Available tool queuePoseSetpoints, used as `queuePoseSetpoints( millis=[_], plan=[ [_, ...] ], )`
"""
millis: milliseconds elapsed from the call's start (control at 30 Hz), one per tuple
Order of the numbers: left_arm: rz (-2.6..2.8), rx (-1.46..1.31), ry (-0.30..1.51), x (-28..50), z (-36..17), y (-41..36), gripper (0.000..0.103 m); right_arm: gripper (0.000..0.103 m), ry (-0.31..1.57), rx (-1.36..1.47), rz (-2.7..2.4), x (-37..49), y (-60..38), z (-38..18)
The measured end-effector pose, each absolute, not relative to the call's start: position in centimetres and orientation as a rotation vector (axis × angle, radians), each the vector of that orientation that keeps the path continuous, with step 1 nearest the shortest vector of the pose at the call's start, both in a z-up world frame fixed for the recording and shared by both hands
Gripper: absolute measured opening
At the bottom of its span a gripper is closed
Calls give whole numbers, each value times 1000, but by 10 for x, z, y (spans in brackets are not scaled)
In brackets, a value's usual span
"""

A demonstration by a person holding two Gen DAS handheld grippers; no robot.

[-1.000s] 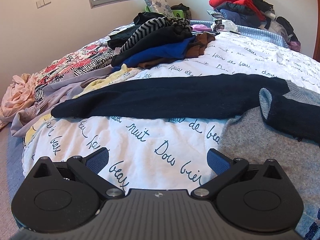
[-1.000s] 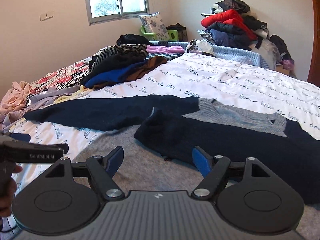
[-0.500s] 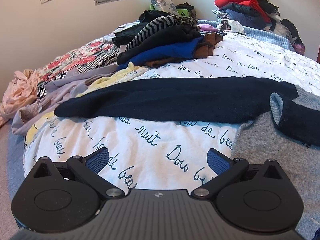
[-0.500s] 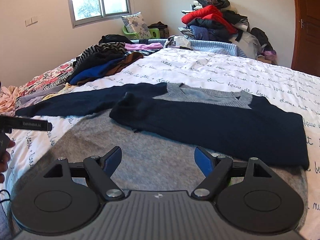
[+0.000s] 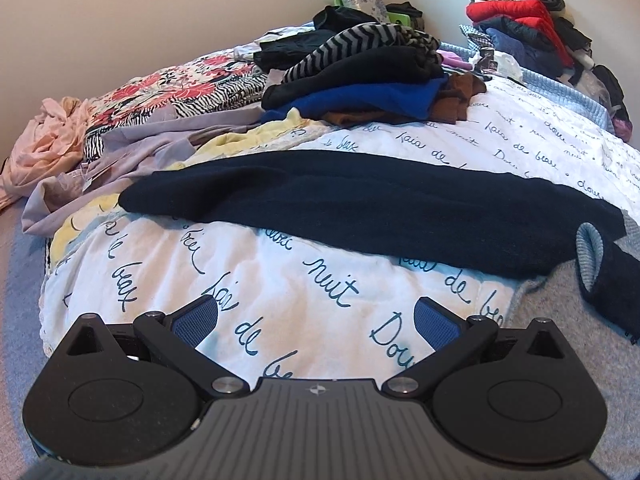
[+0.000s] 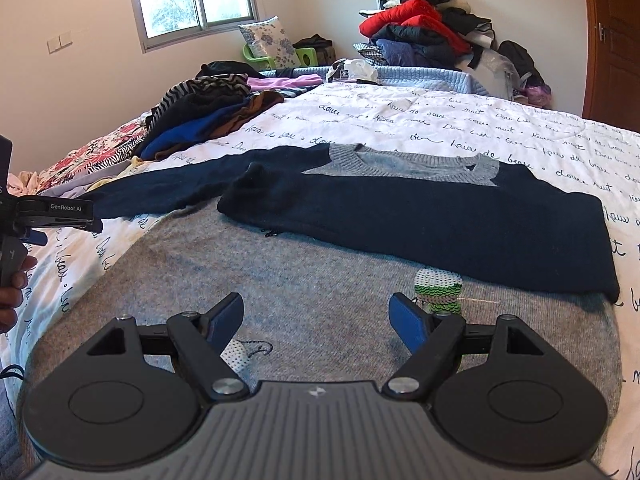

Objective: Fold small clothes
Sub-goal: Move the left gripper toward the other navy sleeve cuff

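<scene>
There, one grey sweater (image 6: 320,280) with two navy sleeves lay flat on the white script-printed bedspread (image 6: 440,120); one sleeve (image 6: 440,224) was folded across its chest, the other sleeve (image 5: 360,196) stretched sideways. The right gripper (image 6: 316,316) hung over the hem, jaws wide, gripping nothing. The left gripper (image 5: 316,316), likewise wide and empty, hovered above the bedspread near the outstretched sleeve. One folded pile (image 5: 360,84) sat beyond.

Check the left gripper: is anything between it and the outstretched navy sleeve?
Nothing visible. The left gripper, jaws open, hovers over bare printed quilt, and the navy sleeve lies flat just beyond it. The clothes pile sits farther back, behind the sleeve.
</scene>
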State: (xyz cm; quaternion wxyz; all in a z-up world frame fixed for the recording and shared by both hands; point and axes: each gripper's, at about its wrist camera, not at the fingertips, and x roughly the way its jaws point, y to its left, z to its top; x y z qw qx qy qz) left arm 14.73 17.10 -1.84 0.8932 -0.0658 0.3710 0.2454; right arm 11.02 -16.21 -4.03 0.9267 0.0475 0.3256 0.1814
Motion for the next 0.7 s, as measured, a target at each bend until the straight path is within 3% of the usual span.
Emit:
queuePoseSetpoints(
  millis=[700],
  plan=[
    [548, -180, 778, 161, -23, 194, 103, 80, 677, 126, 365, 110, -167, -44]
  ],
)
